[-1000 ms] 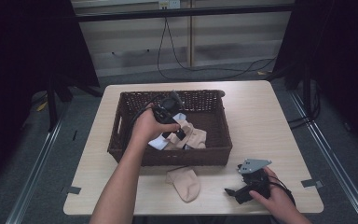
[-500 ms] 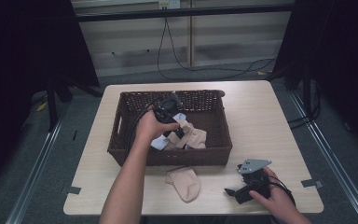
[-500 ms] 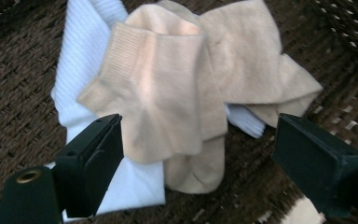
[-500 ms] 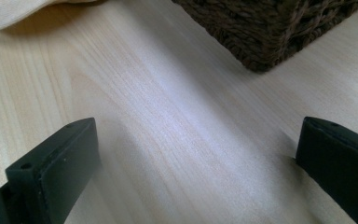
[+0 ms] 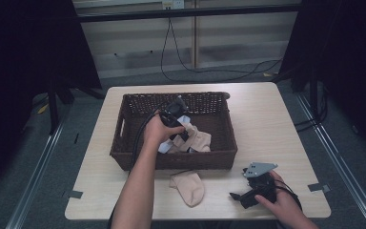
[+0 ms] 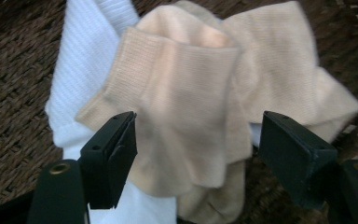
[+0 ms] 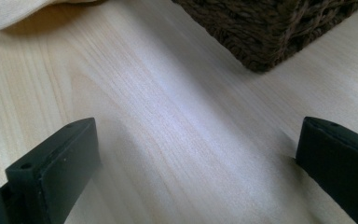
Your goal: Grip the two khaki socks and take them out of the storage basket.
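Standing on a pale wooden table (image 5: 276, 124), a dark woven basket (image 5: 128, 143) holds a soft beige sock (image 6: 191, 98) with a ribbed cuff, crumpled over a white sock (image 6: 84, 56). Reaching into the basket, the left gripper (image 6: 196, 140) has its jaws just closing around the beige sock, not yet pressing it. Resting near the table's front edge, the right gripper (image 7: 196, 154) gapes wide over bare wood.

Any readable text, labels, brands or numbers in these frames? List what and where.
None readable. The beige sock, white sock, wicker basket and table carry no print. The small light object on the rail at the top of the high view is too small to tell whether it bears any text.
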Action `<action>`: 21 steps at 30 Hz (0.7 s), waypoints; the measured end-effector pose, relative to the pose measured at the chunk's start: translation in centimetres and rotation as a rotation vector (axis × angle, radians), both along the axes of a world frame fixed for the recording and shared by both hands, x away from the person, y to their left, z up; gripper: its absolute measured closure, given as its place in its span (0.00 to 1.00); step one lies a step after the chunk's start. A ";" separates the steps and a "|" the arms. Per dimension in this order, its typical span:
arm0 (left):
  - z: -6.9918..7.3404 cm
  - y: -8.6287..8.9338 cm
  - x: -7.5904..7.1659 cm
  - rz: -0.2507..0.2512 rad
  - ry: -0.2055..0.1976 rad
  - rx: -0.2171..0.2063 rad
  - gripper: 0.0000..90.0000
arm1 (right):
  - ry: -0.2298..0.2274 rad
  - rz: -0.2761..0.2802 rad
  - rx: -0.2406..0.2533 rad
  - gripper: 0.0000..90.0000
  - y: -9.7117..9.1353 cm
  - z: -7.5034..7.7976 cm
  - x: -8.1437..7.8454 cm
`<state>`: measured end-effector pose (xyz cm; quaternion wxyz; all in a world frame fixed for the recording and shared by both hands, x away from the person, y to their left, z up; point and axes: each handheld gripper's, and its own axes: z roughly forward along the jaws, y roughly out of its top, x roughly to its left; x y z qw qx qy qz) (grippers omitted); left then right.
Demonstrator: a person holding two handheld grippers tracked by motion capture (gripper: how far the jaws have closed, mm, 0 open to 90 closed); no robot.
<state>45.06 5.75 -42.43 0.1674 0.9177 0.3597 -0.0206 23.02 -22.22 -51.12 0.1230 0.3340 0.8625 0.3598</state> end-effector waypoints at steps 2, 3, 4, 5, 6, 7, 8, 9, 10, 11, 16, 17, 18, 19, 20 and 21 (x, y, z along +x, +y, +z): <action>-0.3 -0.1 0.1 -0.004 0.001 0.011 0.36 | 0.000 0.000 0.000 0.00 0.0 0.0 0.0; -0.3 -0.2 0.1 0.004 -0.009 0.011 0.38 | 0.000 0.000 0.000 0.00 0.0 0.0 0.0; -0.4 -0.2 0.2 0.001 -0.012 0.003 0.41 | 0.000 0.000 0.000 0.00 0.0 0.0 0.0; -0.4 -0.2 0.2 -0.001 -0.011 0.000 0.42 | 0.000 0.000 0.000 0.00 0.0 0.0 0.0; -0.4 -0.2 0.2 -0.008 -0.017 0.005 0.44 | 0.000 0.000 0.000 0.00 0.0 0.0 0.0; -0.5 -0.3 0.3 -0.010 -0.025 0.011 0.46 | 0.000 0.000 0.000 0.00 0.0 0.0 0.0; -0.6 -0.3 0.3 0.001 -0.022 0.017 0.48 | 0.000 0.000 0.000 0.00 0.0 0.0 0.0; -0.7 -0.2 0.4 -0.006 -0.018 0.015 0.51 | 0.000 0.000 0.000 0.00 0.0 0.0 0.0; -0.8 -0.2 0.3 -0.004 -0.022 0.011 0.56 | 0.000 0.000 0.000 0.00 0.0 0.0 0.0; -0.8 0.0 0.4 -0.001 -0.015 0.018 0.61 | 0.000 0.000 0.000 0.00 0.0 0.0 0.0; -0.3 0.8 0.3 0.004 0.042 0.003 0.94 | 0.002 0.001 0.001 0.00 0.0 0.0 0.0; 0.0 0.9 0.2 0.008 0.044 0.013 0.94 | 0.002 0.000 0.001 0.00 0.0 0.0 0.0; 0.3 1.1 0.1 0.010 0.049 0.015 0.95 | 0.001 0.000 0.000 0.00 0.0 0.0 0.0; 0.7 1.2 0.0 0.000 0.055 0.013 0.95 | 0.001 0.000 0.001 0.00 0.0 0.0 0.0; 1.2 1.4 -0.1 0.003 0.060 0.008 0.95 | 0.001 0.000 0.001 0.00 0.0 0.0 0.0; 1.6 1.6 -0.2 0.007 0.067 0.006 0.95 | 0.001 0.000 0.001 0.00 0.0 0.0 0.0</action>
